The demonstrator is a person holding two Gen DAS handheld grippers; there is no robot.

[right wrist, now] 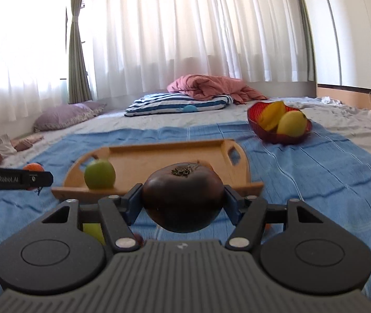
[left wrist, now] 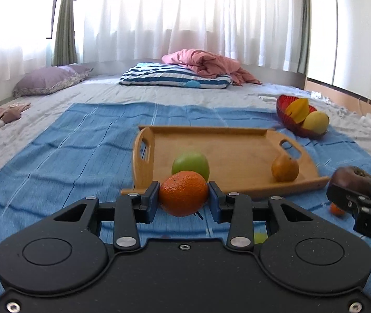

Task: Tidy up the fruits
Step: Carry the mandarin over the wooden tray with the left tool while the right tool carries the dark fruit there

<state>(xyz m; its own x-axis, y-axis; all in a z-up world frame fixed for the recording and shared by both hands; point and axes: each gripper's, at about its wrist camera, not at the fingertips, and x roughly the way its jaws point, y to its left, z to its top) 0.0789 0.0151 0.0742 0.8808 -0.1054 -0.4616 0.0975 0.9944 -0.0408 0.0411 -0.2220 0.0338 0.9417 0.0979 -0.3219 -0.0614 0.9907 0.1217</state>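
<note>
My left gripper (left wrist: 183, 195) is shut on an orange (left wrist: 183, 193) and holds it above the blue cloth, just before the near edge of the wooden tray (left wrist: 224, 143). A green apple (left wrist: 190, 165) and a brown pear (left wrist: 285, 169) sit on the tray. My right gripper (right wrist: 183, 200) is shut on a dark purple fruit (right wrist: 183, 198), near the tray (right wrist: 159, 156); it shows at the right of the left wrist view (left wrist: 352, 181). The apple also shows in the right wrist view (right wrist: 99, 174).
A red bowl (left wrist: 284, 114) with yellow fruits stands behind and right of the tray, also in the right wrist view (right wrist: 276, 133). A small orange fruit (left wrist: 336, 208) lies on the blue cloth (left wrist: 81, 156). Pillows and a pink blanket (left wrist: 206, 62) lie at the bed's far end.
</note>
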